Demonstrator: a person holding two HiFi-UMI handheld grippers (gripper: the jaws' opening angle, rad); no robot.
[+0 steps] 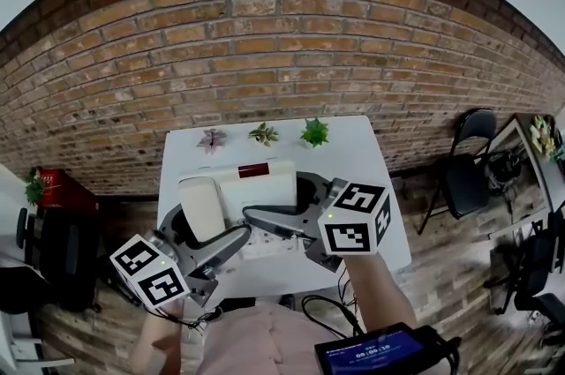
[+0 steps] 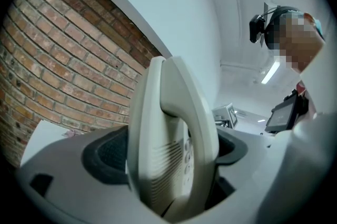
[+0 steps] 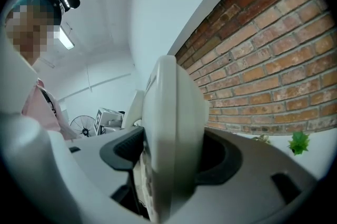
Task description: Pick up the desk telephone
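The cream desk telephone (image 1: 252,186), handset (image 1: 201,207) resting on its left side, hangs lifted above the white table (image 1: 371,161), gripped from both ends. My left gripper (image 1: 205,234) is shut on the handset end. In the left gripper view the telephone (image 2: 168,149) stands edge-on and fills the gap of the left gripper (image 2: 168,161), dark pads against both faces. My right gripper (image 1: 287,204) is shut on the telephone's right end. The right gripper view shows the telephone's (image 3: 171,128) edge wedged in the right gripper (image 3: 168,161).
Three small potted plants (image 1: 263,133) line the table's far edge against the brick wall (image 1: 282,38). A black chair (image 1: 468,161) stands to the right and a red cabinet (image 1: 62,188) to the left. A screen device (image 1: 388,351) hangs at the person's waist.
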